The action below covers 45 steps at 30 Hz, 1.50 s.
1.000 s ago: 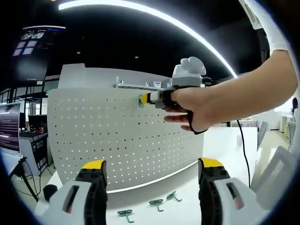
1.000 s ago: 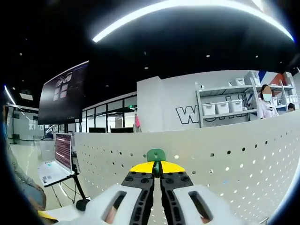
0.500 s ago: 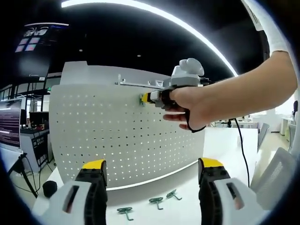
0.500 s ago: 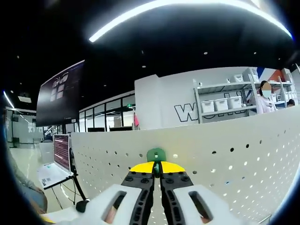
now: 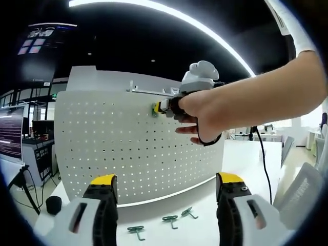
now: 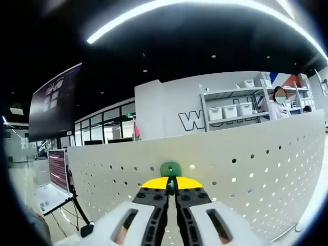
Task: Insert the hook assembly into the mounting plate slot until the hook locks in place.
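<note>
A white perforated mounting plate [image 5: 128, 148] stands upright on the table. In the left gripper view my right gripper [image 5: 159, 107], held by a person's hand, presses a green hook [image 5: 155, 108] against the plate's upper part. The right gripper view has my right gripper [image 6: 171, 183] shut on that green hook [image 6: 170, 169], whose head touches the plate [image 6: 246, 169] near its top edge. My left gripper [image 5: 164, 187] stands open, well back from the plate's lower half, nothing between its yellow-tipped fingers [image 5: 102, 180]. Three spare green hooks [image 5: 171, 221] lie on the table in front of the plate.
A metal rail [image 5: 148, 93] runs along behind the plate's top. A black cable [image 5: 264, 159] hangs from the hand on the right. Shelves with white bins [image 6: 230, 110], a person [image 6: 281, 102] and a laptop on a stand [image 6: 51, 179] are in the background.
The right gripper with the hook has stayed at the plate's upper part, while its camera swung slightly, shifting the background leftward. The left gripper has not moved.
</note>
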Tool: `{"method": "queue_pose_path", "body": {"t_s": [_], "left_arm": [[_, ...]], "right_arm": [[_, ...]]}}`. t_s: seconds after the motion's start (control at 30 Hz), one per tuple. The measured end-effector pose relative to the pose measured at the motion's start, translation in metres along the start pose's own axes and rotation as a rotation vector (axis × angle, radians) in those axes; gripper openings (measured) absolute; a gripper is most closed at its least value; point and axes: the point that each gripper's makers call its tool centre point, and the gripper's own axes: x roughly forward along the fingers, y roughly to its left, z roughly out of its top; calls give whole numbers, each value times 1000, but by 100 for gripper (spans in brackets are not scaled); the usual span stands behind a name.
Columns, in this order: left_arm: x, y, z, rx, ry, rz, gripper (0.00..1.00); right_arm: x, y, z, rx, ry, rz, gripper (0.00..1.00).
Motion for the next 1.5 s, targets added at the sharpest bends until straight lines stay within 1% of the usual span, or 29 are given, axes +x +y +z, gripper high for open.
{"method": "queue_pose_path", "body": {"t_s": [0.17,0.2,0.27,0.4,0.47,0.5,0.53,0.67,0.77,0.83,0.87,0.9,0.97,1.1,1.17,1.2,1.27,1.37,1.43,1.47,1.5], "left_arm": [[-1,2,0,-17,-1,5,81],[-1,3,0,-21,-2,6,80],[-1,4,0,-31,-3,9,80],[-2,6,1,-36,-8,12,80],[-2,6,0,-43,-6,14,80],[-3,7,0,-46,-6,16,79],[-3,8,0,-47,-7,18,79],[-3,9,1,-57,-10,23,79],[-2,8,0,-53,-6,20,79],[-2,7,0,-49,-6,19,79],[-2,7,0,-49,-4,18,79],[-2,7,-1,-47,-2,19,79],[-2,7,-1,-49,-2,21,79],[-1,5,-2,-40,6,18,79],[-1,4,-3,-34,8,18,79],[-1,4,-3,-31,11,17,79],[-1,3,-3,-25,13,16,79],[0,3,-3,-24,17,17,79],[1,3,-5,-18,23,15,79],[2,3,-6,-13,31,14,79],[1,2,-6,-8,29,14,79]], "right_arm": [[0,0,-1,9,9,-33,2],[0,0,-1,-4,12,-35,2],[-1,-1,-1,23,17,-40,2],[0,0,-3,20,24,-50,3],[2,2,-6,46,44,-45,6],[1,2,-9,68,58,-54,6],[1,3,-9,54,57,-50,6],[0,3,-8,46,57,-40,8],[-1,5,-8,52,65,-15,11],[-2,7,-8,81,60,5,14],[-3,9,-6,132,38,22,16],[-5,7,-6,136,37,25,17],[-8,5,-8,130,41,28,20],[-14,4,-11,108,59,81,23],[-17,4,-9,111,47,115,24],[-17,5,-11,117,58,134,24],[-19,4,-13,100,61,141,24],[-21,7,-13,77,66,169,25],[-20,8,-10,92,59,186,26],[-20,8,-10,86,60,189,26],[-21,9,-9,85,61,206,26]]}}
